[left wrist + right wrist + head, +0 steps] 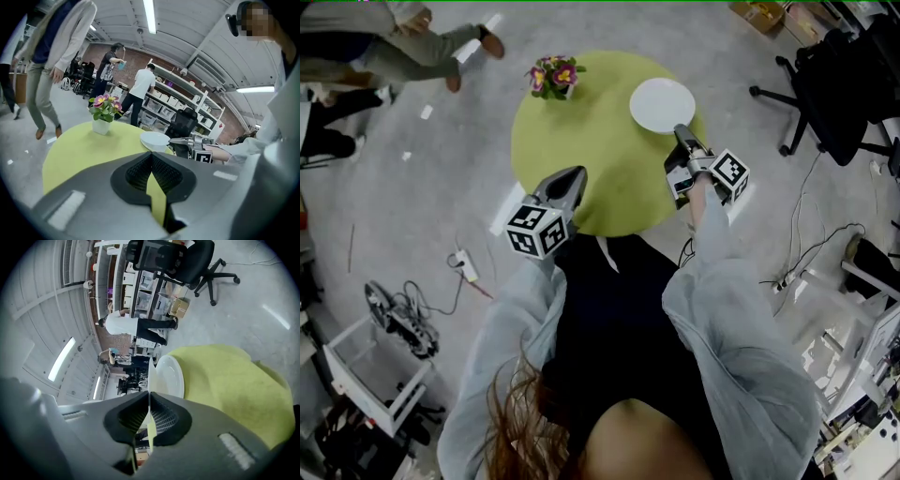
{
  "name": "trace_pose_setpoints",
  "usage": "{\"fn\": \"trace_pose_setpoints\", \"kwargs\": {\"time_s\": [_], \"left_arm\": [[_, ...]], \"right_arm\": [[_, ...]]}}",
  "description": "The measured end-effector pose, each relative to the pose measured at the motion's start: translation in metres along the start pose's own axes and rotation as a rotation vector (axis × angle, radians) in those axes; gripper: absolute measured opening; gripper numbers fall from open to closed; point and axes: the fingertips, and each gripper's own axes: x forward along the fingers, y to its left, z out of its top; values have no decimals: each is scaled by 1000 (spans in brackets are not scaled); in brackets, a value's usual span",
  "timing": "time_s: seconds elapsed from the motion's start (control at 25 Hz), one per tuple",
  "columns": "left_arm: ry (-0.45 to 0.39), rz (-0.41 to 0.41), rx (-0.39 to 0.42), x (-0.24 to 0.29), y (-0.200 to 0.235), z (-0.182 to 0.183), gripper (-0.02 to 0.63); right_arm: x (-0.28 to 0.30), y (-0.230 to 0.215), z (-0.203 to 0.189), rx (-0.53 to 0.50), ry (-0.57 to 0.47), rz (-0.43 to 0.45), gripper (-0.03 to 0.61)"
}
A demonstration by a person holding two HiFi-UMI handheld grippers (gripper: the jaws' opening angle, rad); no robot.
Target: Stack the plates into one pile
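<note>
Left gripper (pixel 577 172): its fingers were clenched on nothing, over the near edge of the table (pixel 581 122) and well apart from the plates.
Right gripper (pixel 681 131): this was the hand nearer to the plates. Its fingers were clenched and appeared to pinch the near rim of the held plate (pixel 151 372).
Held plate: it reached straight ahead from the fingertips, flat in line with them, and showed edge-on as a thin white strip.
Lower plate (pixel 171 376): it lay on the table's far right part, just beneath the held plate. Whether the two touched could not be told.
Deciding relation: the held plate looked almost squarely over the lower one, so the coming move was probably a short lowering and letting go.
Flowerpot (pixel 553 77): it stood at the table's far left, clear of both plates.
</note>
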Motion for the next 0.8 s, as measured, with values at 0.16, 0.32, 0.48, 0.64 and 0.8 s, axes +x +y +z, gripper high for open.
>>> {"fn": "trace_pose_setpoints", "kwargs": {"time_s": [0.16, 0.32, 0.48, 0.64, 0.8], "left_arm": [[10, 6, -5, 0, 3, -2, 12], [17, 10, -10, -1, 7, -5, 12], [20, 12, -16, -5, 8, -11, 12], [14, 13, -25, -3, 9, -9, 12], [8, 17, -29, -6, 9, -8, 12]], "right_arm": [[-2, -11, 7, 6, -23, -41, 17], [-3, -26, 12, 22, -53, -111, 17], [-1, -28, 7, 50, -35, -118, 146], [5, -26, 12, 80, -41, -141, 203], [12, -21, 16, 103, -26, -192, 284]]}}
